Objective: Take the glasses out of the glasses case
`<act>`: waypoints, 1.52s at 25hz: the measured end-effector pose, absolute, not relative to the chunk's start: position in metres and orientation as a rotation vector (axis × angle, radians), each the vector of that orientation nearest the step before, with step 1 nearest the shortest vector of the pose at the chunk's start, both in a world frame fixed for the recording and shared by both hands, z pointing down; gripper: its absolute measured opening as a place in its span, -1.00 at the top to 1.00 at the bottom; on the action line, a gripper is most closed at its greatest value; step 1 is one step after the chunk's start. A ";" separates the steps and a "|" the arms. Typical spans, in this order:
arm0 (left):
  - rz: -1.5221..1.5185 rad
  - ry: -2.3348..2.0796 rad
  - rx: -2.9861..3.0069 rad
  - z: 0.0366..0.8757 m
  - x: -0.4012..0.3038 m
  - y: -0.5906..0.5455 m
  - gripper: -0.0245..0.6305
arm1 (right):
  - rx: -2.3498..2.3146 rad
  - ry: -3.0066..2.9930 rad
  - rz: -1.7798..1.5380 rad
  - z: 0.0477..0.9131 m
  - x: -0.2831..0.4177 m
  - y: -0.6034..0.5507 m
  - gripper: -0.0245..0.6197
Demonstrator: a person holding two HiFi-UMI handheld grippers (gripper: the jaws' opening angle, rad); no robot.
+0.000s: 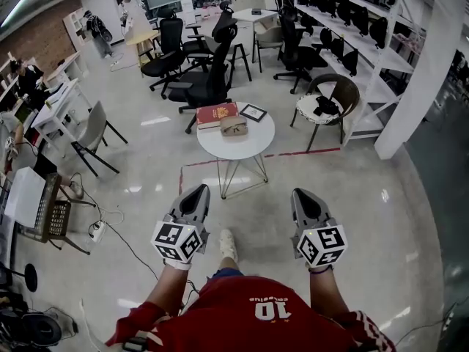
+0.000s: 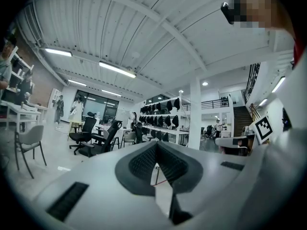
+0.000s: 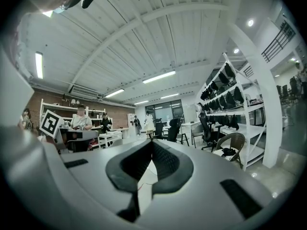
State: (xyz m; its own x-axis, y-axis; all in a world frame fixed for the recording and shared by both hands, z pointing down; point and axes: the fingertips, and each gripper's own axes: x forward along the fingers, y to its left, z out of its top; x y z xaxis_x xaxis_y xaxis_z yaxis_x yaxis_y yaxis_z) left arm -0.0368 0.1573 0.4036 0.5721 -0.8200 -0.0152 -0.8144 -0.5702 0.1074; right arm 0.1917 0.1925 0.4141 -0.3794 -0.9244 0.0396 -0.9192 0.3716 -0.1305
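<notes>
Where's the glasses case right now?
Head view, centre: the glasses case sits on the round white table ahead, just in front of the red book and beside the small black frame.

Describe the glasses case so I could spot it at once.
Find the round white table on wire legs in the open floor. Three things lie on it. The glasses case is the small tan one at the front, not the red book or the black-framed square behind it.

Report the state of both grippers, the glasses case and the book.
Left gripper: shut, empty, held away from the table.
Right gripper: shut, empty, held away from the table.
Glasses case: closed, lying on the round table, untouched.
Red book: closed, lying flat.
</notes>
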 end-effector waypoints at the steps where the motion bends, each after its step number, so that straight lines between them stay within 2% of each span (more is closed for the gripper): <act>1: -0.096 -1.411 2.705 0.403 -0.037 0.157 0.90 | -1.726 2.566 -0.200 0.413 0.192 0.192 0.87; 22: -0.090 -1.446 2.668 0.414 -0.059 0.139 0.90 | -1.675 2.588 -0.245 0.422 0.170 0.166 0.87; 38: -0.105 -1.465 2.632 0.410 -0.077 0.052 0.90 | -1.645 2.638 -0.255 0.414 0.150 0.076 0.87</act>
State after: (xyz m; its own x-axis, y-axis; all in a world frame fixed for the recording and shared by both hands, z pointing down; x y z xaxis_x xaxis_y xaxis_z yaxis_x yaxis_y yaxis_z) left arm -0.0772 0.0519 0.4096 0.5268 -0.8500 0.0015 -0.8411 -0.5210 0.1450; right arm 0.1503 0.0755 0.4140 -0.4435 -0.8937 0.0677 -0.8902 0.4304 -0.1494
